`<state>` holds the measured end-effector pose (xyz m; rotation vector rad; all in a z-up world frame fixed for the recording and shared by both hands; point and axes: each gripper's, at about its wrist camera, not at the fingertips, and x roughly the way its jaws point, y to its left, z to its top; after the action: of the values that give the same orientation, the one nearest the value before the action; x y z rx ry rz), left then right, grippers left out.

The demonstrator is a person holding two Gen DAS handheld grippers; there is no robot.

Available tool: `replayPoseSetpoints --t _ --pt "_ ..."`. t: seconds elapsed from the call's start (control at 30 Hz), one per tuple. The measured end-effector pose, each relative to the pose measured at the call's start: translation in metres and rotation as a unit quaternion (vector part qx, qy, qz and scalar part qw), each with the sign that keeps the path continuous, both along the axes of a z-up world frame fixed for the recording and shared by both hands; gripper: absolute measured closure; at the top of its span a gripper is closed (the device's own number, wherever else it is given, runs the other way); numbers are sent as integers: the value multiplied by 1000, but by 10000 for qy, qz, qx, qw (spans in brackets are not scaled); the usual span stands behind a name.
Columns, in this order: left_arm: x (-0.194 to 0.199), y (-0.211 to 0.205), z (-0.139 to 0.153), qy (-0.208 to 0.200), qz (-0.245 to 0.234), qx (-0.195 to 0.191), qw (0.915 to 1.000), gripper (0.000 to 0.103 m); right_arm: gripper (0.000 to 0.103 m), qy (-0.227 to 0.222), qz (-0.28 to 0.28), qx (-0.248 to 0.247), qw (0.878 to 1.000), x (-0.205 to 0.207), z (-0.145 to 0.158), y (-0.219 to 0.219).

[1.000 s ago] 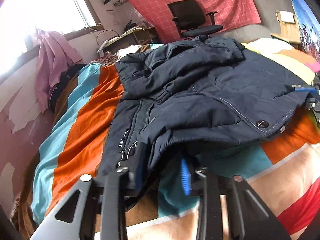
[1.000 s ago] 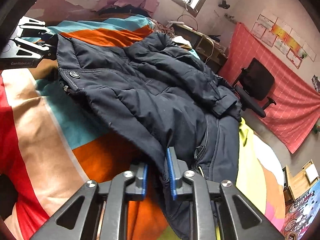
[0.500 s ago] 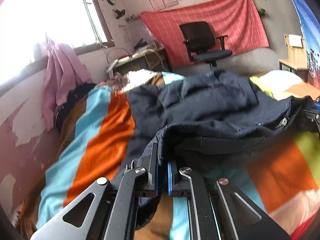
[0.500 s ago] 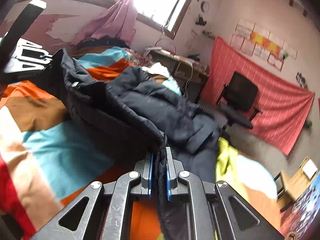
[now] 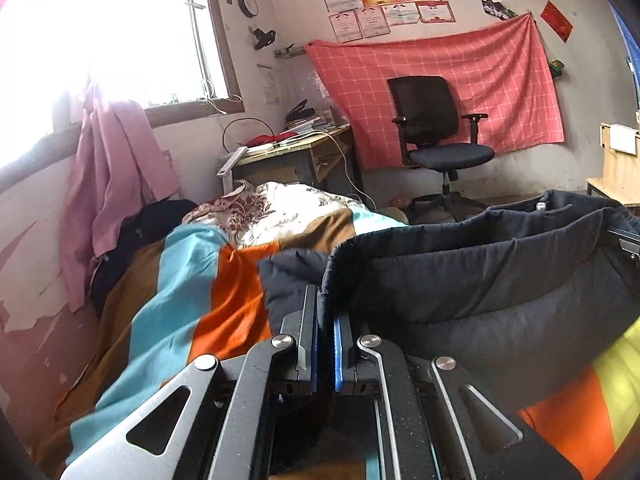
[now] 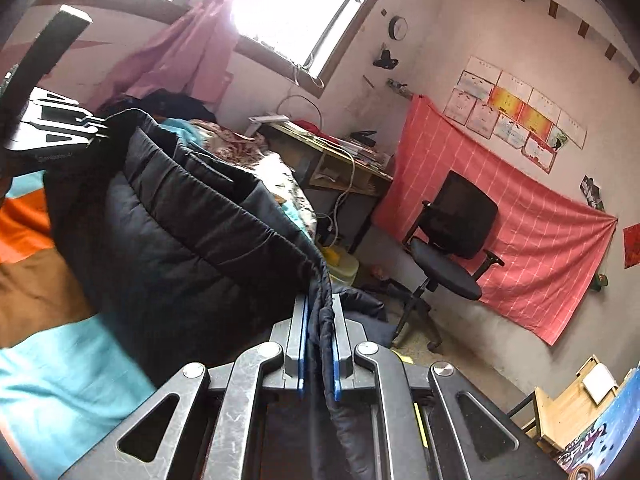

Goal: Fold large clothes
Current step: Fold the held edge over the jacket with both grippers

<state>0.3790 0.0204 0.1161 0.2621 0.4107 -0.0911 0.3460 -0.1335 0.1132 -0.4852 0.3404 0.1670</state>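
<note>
**Navy jacket lifted by two corners above the striped bed**

Navy quilted fabric hangs slung between the two grippers: the padded jacket (image 5: 480, 280) is raised off the striped blanket (image 5: 180, 288) on the bed, sagging in a trough between its held edges. The left gripper (image 5: 325, 320) has its fingers (image 5: 310, 320) pressed nearly together, pinching the jacket's hem. The right gripper (image 6: 320, 328) likewise clamps a bunched seam between its blue-padded fingers (image 6: 298, 336).

Holding opposite ends well apart likely keeps the bulky garment taut enough to carry one half over the other. Lifting clears the thick padding from dragging on the blanket. An office chair (image 5: 432, 128) stands beyond, well clear.
</note>
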Motion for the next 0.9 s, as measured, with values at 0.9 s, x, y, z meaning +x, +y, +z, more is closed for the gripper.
replayPoseSetpoints --t 0.9 --pt "172 -16 -84 318 714 -541 9955 99 91 656 -580 -429 9952 210 -79 4"
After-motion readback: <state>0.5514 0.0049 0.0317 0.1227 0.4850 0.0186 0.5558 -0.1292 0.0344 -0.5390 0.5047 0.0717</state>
